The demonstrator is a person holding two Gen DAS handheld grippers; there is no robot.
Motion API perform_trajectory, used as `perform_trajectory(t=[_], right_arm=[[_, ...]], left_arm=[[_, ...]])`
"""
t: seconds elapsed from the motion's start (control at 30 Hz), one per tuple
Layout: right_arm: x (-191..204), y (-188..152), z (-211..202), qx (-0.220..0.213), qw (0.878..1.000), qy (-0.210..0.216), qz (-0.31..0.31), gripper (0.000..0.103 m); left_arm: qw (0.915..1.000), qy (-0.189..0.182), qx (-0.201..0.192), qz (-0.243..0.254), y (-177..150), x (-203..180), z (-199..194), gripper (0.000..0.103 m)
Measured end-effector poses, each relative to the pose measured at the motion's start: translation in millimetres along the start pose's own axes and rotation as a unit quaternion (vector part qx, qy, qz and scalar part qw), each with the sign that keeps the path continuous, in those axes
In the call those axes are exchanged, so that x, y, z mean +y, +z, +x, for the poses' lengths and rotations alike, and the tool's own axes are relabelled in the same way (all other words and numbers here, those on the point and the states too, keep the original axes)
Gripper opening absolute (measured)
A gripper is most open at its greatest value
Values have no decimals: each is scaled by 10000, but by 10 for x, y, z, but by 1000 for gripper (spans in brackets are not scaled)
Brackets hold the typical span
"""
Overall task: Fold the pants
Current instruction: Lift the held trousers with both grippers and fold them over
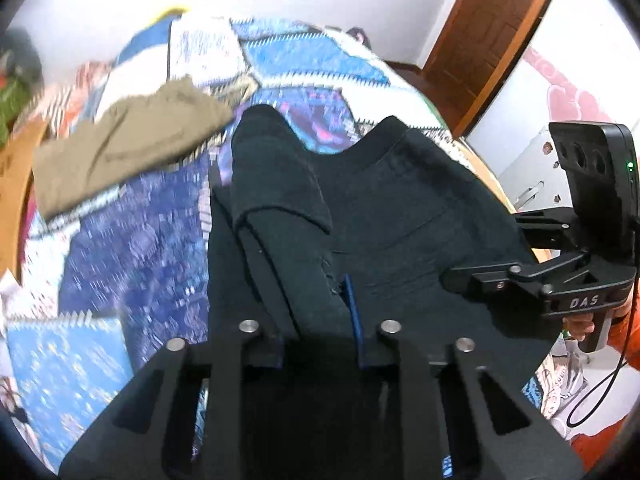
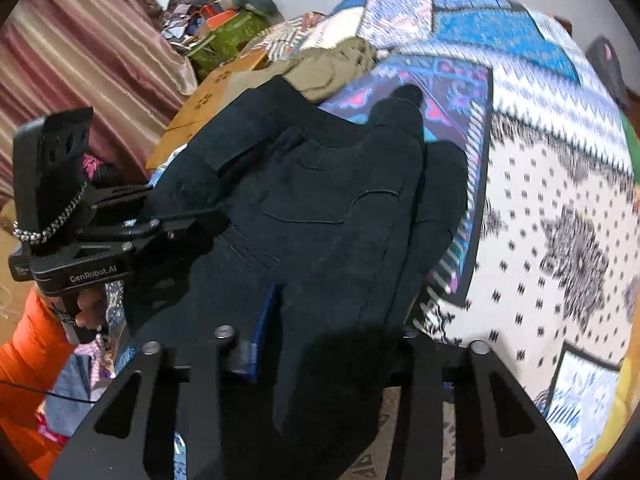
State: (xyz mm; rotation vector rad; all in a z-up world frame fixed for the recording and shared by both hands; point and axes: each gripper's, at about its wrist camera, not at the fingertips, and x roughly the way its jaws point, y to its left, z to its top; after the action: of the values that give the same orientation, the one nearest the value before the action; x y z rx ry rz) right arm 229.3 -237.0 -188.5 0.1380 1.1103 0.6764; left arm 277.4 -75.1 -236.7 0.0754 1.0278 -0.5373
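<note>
Black pants (image 1: 400,216) hang lifted over a patterned bed quilt (image 1: 132,248), held at both near corners. My left gripper (image 1: 320,320) is shut on the pants' left edge, cloth bunched between its blue pads. My right gripper (image 2: 320,340) is shut on the pants (image 2: 320,200) at their right edge. In the left wrist view the right gripper (image 1: 464,280) shows at the right, clamped on the cloth. In the right wrist view the left gripper (image 2: 188,224) shows at the left, also on the cloth.
Olive-green pants (image 1: 128,148) lie folded on the quilt beyond the black ones, also in the right wrist view (image 2: 332,64). A cardboard box (image 2: 208,100) and cluttered items (image 2: 224,20) sit left of the bed. A wooden door (image 1: 488,40) stands at the right.
</note>
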Motion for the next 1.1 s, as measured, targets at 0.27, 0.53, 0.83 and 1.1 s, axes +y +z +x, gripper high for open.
perform_trajectory(t=[0.27, 0.53, 0.83, 1.1], right_arm=[[199, 224, -213, -501, 9980, -111, -359, 27], [457, 679, -351, -1036, 9915, -151, -770, 27], [656, 1256, -305, -1458, 9821, -121, -1185, 27], [774, 1975, 101, -1577, 9768, -172, -1437, 27]], left_arm=[[9983, 185, -547, 14, 188, 13, -308, 20], [9918, 411, -1206, -91, 469, 241, -749, 20], [9814, 787, -1740, -188, 880, 771, -1058, 20], [9746, 1232, -1851, -276, 1364, 1419, -957, 20]])
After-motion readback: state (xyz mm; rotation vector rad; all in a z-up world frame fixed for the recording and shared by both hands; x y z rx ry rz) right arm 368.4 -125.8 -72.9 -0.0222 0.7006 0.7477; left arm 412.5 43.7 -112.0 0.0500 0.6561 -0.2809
